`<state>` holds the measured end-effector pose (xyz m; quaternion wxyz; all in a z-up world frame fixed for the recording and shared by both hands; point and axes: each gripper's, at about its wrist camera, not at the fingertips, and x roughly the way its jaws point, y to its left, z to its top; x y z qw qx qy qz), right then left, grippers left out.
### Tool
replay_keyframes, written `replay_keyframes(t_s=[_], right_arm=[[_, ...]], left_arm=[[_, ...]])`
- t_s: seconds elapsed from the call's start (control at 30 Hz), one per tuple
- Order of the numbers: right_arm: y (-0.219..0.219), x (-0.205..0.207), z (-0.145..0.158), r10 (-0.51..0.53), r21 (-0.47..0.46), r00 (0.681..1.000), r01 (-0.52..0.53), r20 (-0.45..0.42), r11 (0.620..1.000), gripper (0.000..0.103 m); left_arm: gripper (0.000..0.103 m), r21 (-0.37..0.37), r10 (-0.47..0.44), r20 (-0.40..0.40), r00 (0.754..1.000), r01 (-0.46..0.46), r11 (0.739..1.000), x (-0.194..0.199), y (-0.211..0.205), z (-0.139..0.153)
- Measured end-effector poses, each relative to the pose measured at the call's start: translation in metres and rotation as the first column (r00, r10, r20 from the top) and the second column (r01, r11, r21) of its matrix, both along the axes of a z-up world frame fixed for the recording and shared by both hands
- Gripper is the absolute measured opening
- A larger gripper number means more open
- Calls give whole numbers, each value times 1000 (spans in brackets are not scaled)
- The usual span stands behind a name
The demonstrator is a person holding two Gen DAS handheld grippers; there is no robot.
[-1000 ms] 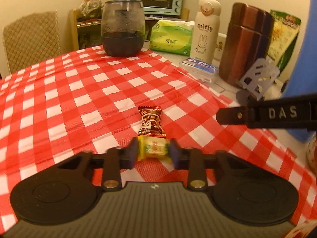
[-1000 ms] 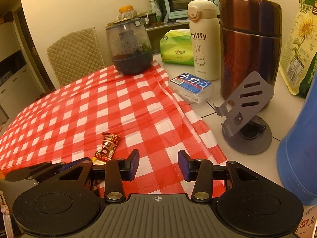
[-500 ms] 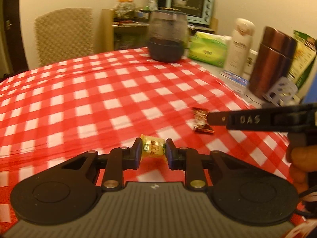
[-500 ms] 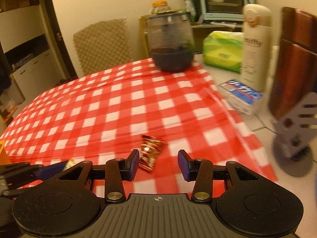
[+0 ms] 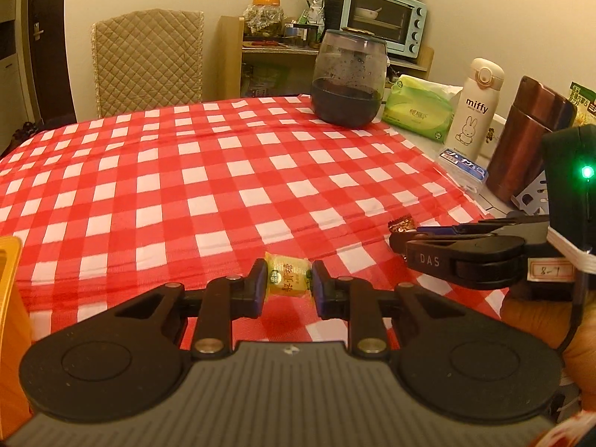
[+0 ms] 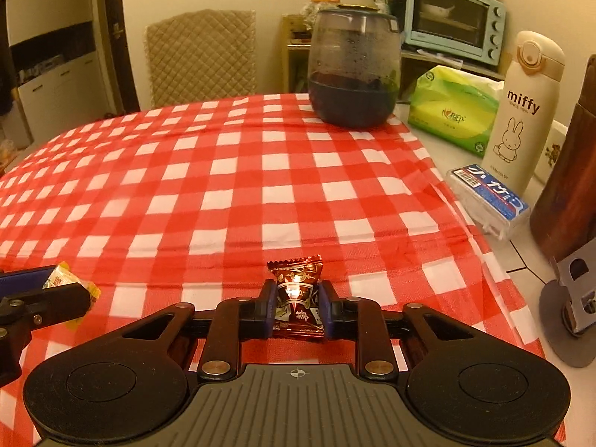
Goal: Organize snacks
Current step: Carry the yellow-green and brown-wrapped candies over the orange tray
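Left claw (image 5: 288, 285) clenched on a yellow candy (image 5: 287, 280), held just above the red-checked desk (image 5: 186, 171). Right claw (image 6: 297, 307) closing around a brown candy (image 6: 297, 294), pads already pressing the wrapper, candy sitting low against the cloth. Seen from the left wrist, right claw over at 3 o'clock. Dark glass jar (image 6: 354, 70) way out at 12 o'clock, miffy bottle (image 6: 529, 111) around 2.

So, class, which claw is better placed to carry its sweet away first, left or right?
Left, probably. The left claw is shut on the yellow sweet, while the right claw is only now closing its jaws around the brown sweet on the checked cloth.
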<state>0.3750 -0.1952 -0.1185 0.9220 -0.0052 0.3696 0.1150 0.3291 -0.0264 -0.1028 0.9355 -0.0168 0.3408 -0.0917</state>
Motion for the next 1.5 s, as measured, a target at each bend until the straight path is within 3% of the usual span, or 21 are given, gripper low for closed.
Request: replay_keyframes(t_s=[0.43,1.03,1.5], right_arm=[[-4,-67,38,-14,121,999,19,-40,992,23],[15,-213,87,-6,183,1000,11,-30,983,23],[36,-268,117,41,179,999,-43,12,983,23]], left_arm=[[22,-16,23,-22,999,-23,1000,-53,11,23],[22,-30,45,-16,999,-45,999,-173,35,72],[22,-43,91,14,996,-90,995,-238,60,98]])
